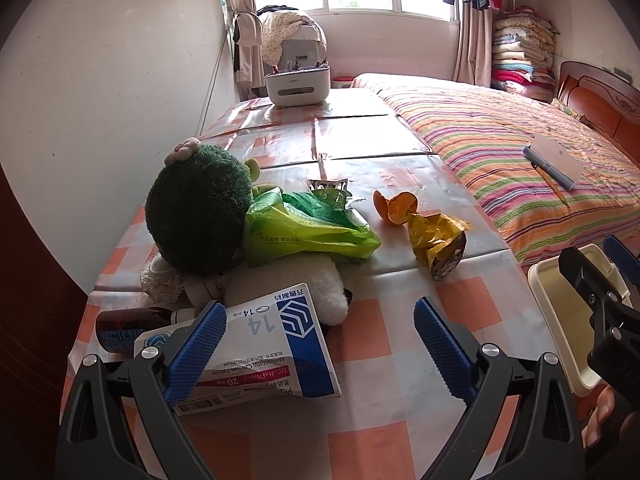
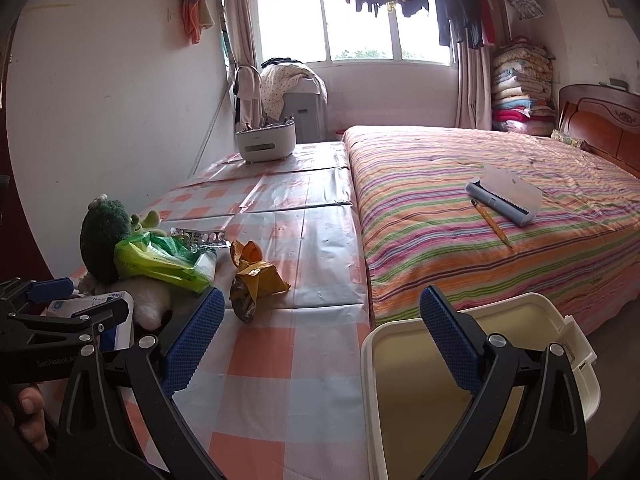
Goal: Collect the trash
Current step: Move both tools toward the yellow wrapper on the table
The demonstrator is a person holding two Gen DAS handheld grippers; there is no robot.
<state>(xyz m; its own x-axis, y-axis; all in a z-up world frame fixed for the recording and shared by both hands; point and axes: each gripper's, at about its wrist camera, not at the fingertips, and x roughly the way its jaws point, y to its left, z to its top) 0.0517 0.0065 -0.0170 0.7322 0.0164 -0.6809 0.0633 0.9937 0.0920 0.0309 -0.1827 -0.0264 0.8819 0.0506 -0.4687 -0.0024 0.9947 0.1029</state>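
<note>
Both tongs are released and carry nothing: left tongs (image 1: pixel 320 340), right tongs (image 2: pixel 320 332). The bin (image 2: pixel 576 332) at the table's (image 2: pixel 256 360) near right edge looks empty. The yellow wrapper (image 1: pixel 438 240), orange peel (image 1: pixel 394 208) and green bag (image 1: pixel 308 228) farther on remain uncollected.

Each gripper (image 1: pixel 320 344) (image 2: pixel 320 332) has black plastic arms, silver rivets and ribbed blue pads (image 1: pixel 200 354); one handle bears small, barely legible white lettering.

trash on your checkered table
crumpled yellow wrapper (image 1: pixel 438 240) beside orange peel (image 1: pixel 394 208); green bag (image 1: pixel 308 228) on the plush; cream bin (image 2: pixel 472 380) open.
</note>
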